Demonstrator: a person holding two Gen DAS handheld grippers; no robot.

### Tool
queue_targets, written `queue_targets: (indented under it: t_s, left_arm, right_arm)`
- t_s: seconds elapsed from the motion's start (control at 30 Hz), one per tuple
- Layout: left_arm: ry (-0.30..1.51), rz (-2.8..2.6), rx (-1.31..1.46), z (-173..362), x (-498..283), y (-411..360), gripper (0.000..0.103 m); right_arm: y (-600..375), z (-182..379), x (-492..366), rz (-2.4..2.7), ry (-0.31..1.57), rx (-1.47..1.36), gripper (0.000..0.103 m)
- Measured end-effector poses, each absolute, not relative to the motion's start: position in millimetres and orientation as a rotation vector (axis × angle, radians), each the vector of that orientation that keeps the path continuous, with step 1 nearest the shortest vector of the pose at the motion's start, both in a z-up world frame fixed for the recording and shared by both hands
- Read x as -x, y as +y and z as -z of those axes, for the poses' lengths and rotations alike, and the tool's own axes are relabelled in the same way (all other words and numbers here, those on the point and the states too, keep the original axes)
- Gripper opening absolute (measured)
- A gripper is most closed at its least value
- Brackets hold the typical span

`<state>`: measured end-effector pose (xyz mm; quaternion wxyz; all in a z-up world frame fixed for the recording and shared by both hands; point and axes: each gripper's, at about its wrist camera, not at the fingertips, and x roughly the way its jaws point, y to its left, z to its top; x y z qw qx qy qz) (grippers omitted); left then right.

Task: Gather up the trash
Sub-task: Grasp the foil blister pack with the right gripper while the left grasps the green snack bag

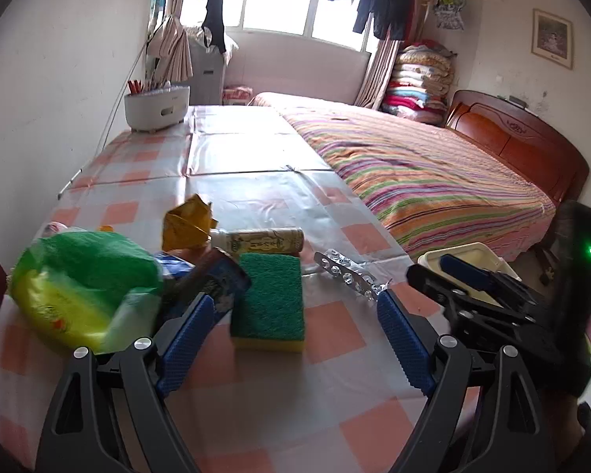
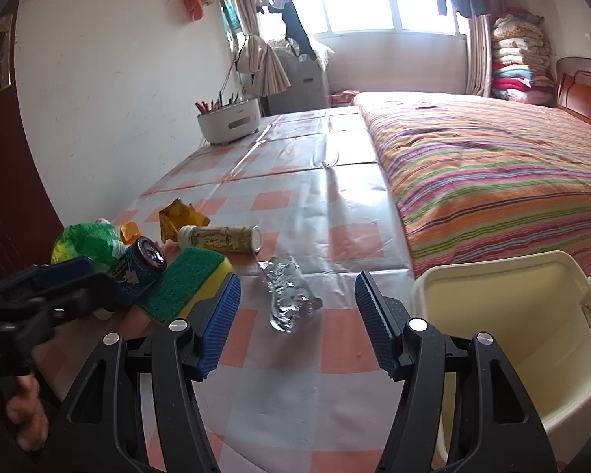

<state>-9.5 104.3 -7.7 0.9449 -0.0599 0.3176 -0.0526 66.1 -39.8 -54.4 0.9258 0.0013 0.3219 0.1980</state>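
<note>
**Trash is still waiting; the bin is sitting empty**

Your right hand-held gripper (image 2: 297,307) is hanging open and empty just above the foil blister pack (image 2: 285,295). Your left hand-held gripper (image 1: 295,315) is gaping open over the sponge (image 1: 270,301). Nothing is lying in the cream bin (image 2: 532,315) at the worktop's (image 2: 335,244) right edge. Can (image 2: 140,270), bottle (image 2: 220,238) and wrappers are crowding the left; the far worktop is offering room.

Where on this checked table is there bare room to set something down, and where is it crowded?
Free: the wide stretch between the white utensil holder and the lying bottle, bordered by the bed. Crowded: the near left corner around the sponge, can and green bag.
</note>
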Motion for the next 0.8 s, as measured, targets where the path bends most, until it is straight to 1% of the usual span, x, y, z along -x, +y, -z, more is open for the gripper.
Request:
queue_targets:
  t_s: [0.23, 0.47, 0.57, 0.8]
  left_arm:
    - [0.567, 0.052, 0.087, -2.5, 47.8, 139.2, 0.083]
    - [0.579, 0.003, 0.161, -0.9, 61.6, 183.0, 0.083]
    - [0.599, -0.016, 0.228, 1.2, 60.2, 202.5, 0.083]
    - [0.709, -0.014, 0.395, 20.3, 48.2, 232.4, 0.082]
  right_arm:
    - [-12.5, 63.1, -76.4, -0.44, 0.701, 0.042, 0.06]
    - [9.5, 74.1, -88.7, -0.448, 0.748, 0.084, 0.06]
    - [14.7, 78.0, -95.7, -0.433, 0.772, 0.101, 0.06]
    - [5.9, 91.9, -113.8, -0.436, 0.882, 0.019, 0.059]
